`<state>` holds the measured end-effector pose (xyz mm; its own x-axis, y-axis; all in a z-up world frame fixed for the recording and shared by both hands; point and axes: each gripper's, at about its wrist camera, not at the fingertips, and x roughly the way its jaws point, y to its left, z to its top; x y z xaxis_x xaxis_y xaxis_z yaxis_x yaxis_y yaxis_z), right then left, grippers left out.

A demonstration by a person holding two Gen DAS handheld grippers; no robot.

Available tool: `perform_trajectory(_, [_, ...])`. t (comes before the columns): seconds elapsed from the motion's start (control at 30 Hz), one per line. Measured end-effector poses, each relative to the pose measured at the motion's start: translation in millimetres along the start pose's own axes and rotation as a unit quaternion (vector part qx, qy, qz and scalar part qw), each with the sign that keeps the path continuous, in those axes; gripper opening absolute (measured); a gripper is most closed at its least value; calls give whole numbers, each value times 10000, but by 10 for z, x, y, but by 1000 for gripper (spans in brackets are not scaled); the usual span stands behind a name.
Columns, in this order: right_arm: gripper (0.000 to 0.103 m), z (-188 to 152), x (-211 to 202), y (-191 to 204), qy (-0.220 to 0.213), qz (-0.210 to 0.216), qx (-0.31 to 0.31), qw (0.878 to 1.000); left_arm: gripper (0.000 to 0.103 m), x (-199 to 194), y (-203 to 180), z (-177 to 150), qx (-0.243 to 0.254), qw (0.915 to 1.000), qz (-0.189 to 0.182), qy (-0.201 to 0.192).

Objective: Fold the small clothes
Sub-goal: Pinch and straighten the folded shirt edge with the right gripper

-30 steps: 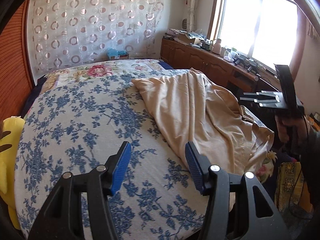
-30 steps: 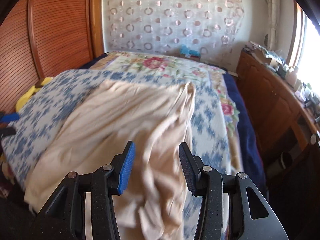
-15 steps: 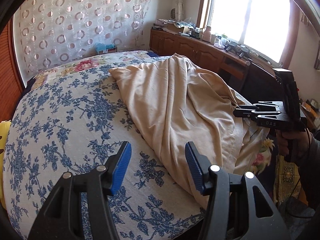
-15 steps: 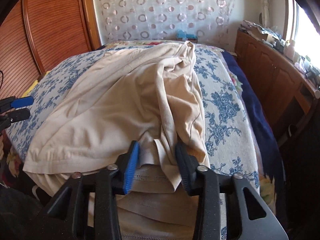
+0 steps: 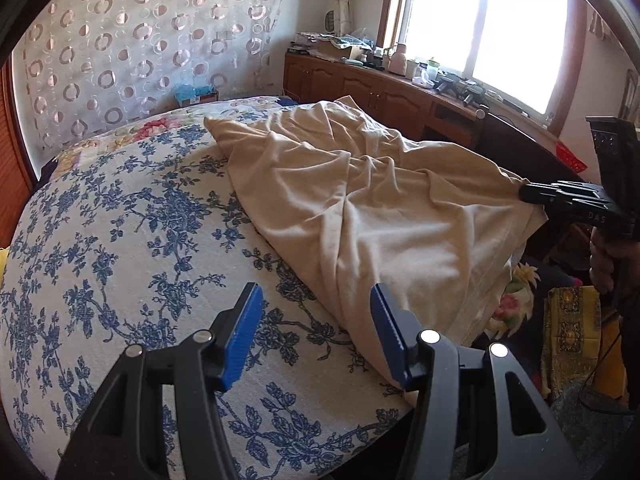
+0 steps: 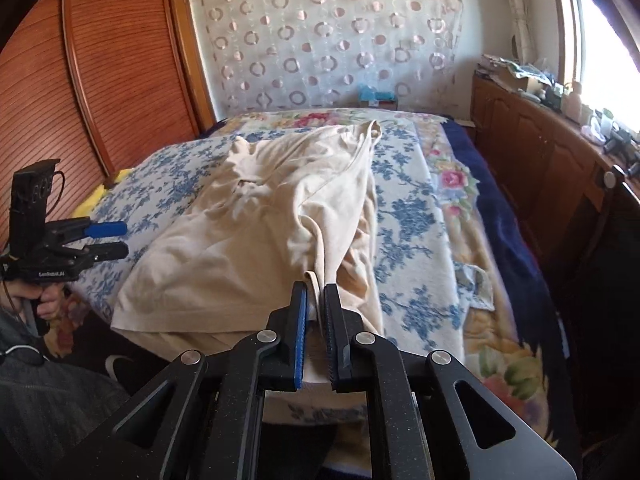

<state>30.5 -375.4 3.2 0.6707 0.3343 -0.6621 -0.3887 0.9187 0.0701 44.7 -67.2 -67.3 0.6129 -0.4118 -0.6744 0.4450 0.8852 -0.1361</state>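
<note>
Beige cotton, a rumpled garment (image 5: 360, 208), is lying across the blue-flowered bedspread (image 5: 120, 248), filling the centre and right of the left wrist view and the middle of the right wrist view (image 6: 256, 240). The right gripper (image 6: 316, 304), low in the centre of its own view, has just been closing its jaws and is now pinching a bunched hem of the garment between its blue pads; from the left wrist view it is showing at the right edge (image 5: 524, 194), with the cloth pulled into a taut point at its tip. The left gripper (image 5: 316, 336) is standing spread above bare bedspread at the bottom of its view, nothing between its fingers, the garment's edge just beside the right-hand pad. Only the right wrist view is showing the wooden slatted panel (image 6: 100, 80) at upper left; only the left wrist view is showing the bright window (image 5: 480, 28) at upper right.
</note>
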Motion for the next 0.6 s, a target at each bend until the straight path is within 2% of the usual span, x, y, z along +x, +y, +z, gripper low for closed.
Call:
perform_trajectory(0.13, [6,-52,-6,-71,-24,-150,153,9998,55,32,-51,-11,15,10000,-47,44])
perform_trajectory(0.17, [10,-58,2,-72,-39,-199,152,9997,55,40,-61,-20,14,10000,-61,58])
perform_trajectory(0.27, [34,-40,28,-63,-80,-461,135,9988,55,76,-92,-35,7,9999,-95,122])
perform_trajectory(0.4, [35,-13,91,-64,-132,-398,189,9989,55,122,-148,-76,46,9997,-135,204])
perform_trajectory(0.6, [34,-104,301,-48,172,-439,109,9988,55,155,-204,-132,68,9994,-194,296])
